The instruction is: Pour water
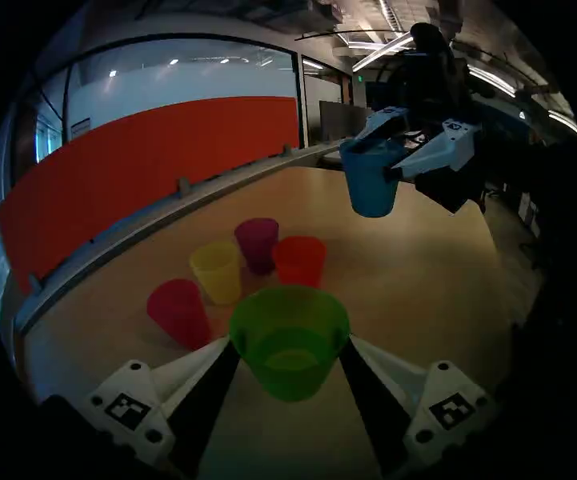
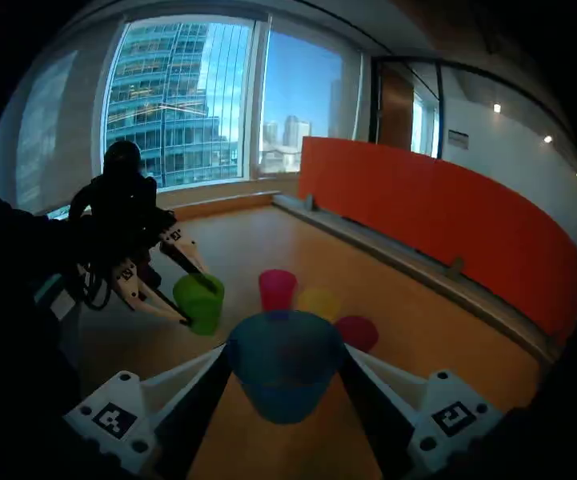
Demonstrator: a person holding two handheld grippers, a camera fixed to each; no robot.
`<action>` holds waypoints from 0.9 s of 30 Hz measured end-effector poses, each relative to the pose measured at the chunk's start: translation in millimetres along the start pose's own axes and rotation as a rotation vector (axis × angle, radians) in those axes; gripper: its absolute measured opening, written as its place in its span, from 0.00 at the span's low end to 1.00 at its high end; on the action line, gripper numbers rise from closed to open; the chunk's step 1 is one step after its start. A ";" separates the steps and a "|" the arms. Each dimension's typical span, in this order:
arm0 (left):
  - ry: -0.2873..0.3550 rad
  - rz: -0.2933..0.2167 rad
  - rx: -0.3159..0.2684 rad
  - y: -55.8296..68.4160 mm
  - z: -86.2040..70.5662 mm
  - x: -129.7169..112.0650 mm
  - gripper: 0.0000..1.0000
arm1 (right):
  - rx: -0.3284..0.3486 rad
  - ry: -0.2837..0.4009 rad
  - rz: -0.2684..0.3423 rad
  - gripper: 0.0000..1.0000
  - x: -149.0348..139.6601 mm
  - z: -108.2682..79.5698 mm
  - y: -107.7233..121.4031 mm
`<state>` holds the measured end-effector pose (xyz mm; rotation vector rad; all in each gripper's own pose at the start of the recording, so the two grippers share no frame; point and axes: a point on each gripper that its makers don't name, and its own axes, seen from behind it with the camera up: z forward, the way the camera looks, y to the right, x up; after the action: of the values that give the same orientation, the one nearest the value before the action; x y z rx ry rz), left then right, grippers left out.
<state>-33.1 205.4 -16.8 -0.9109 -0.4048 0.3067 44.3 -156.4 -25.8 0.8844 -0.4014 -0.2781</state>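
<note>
My left gripper point(image 1: 288, 354) is shut on a translucent green cup point(image 1: 290, 340), held upright just over the wooden table point(image 1: 424, 272). Farther off, at the upper right, my right gripper point(image 1: 386, 164) holds a blue cup point(image 1: 370, 182) upright in the air. In the right gripper view the right gripper point(image 2: 284, 362) is shut on that blue cup point(image 2: 284, 368). The left gripper point(image 2: 196, 302) shows at mid left with the green cup point(image 2: 200, 304) between its fingers. I cannot tell whether either cup holds water.
Several empty cups stand grouped on the table: crimson point(image 1: 178, 312), yellow point(image 1: 218, 270), purple point(image 1: 256, 244) and orange-red point(image 1: 298, 260). A low rail and an orange wall panel point(image 1: 152, 160) run along the table's far edge. Large windows point(image 2: 184, 104) lie behind the left gripper.
</note>
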 end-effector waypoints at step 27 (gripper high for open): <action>-0.115 0.018 -0.045 -3.9 26.6 -30.6 0.84 | 0.042 -0.150 0.023 0.93 -66.2 17.4 -8.2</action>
<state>-72.0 208.8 -5.5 -0.9435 -0.5113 0.3684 -23.1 -147.2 -37.2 0.9029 -0.5574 -0.3170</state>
